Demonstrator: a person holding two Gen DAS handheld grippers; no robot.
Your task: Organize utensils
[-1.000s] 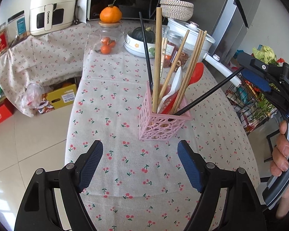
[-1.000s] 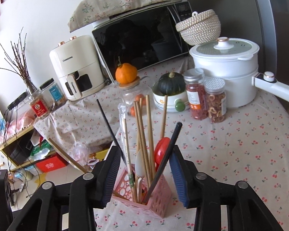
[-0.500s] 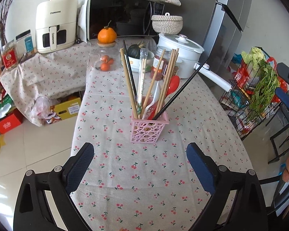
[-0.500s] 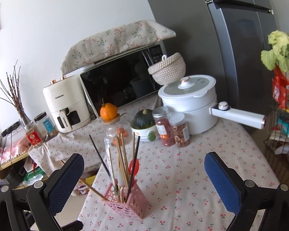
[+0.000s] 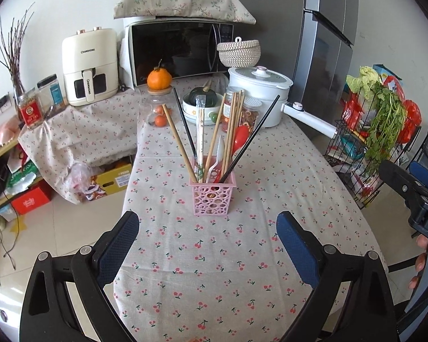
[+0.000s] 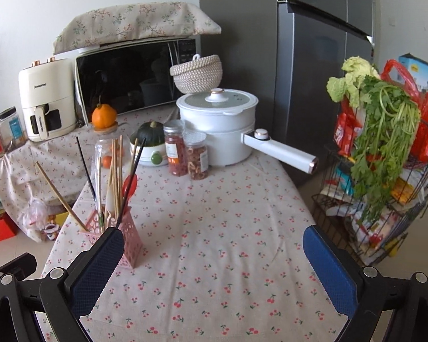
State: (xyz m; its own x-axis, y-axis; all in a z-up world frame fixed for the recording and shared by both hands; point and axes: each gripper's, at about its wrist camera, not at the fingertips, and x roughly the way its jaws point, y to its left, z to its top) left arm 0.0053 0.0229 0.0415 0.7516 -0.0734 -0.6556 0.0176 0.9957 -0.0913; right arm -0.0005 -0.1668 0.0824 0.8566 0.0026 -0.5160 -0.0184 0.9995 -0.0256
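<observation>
The pink holder [image 5: 213, 195] stands upright near the middle of the bench [image 5: 299, 176], on the cherry-print cloth. In it I see wooden chopsticks [image 5: 233, 125], two black chopsticks [image 5: 251, 139] leaning to opposite sides, a wrapped pair [image 5: 200, 139], a white spoon [image 5: 218, 154] and a red spoon [image 5: 239, 139]. I see no loose utensil on the cloth around the holder, so I judge that the collecting step is finished, or very close to it.

My left claw [image 5: 207, 240] hangs over the near part of the bench, its jaws spread wide and nothing between them; the holder is beyond them and apart. My right claw [image 6: 212, 259] is also released and empty. Its jaws have just been opening, with only bare cloth between them. In the right wrist view the holder is on the left, partly behind the left finger [image 6: 97, 259], but I cannot tell if they touch.

Farther away stand the jars [image 6: 185, 154], the white pot [image 6: 218, 125] and the microwave [image 5: 179, 50], well apart from the holder.

For the next move I think I must look for any utensil outside these views. If there is none, I only need to keep both claws clear of the leaning chopsticks, which could tip the light holder.
</observation>
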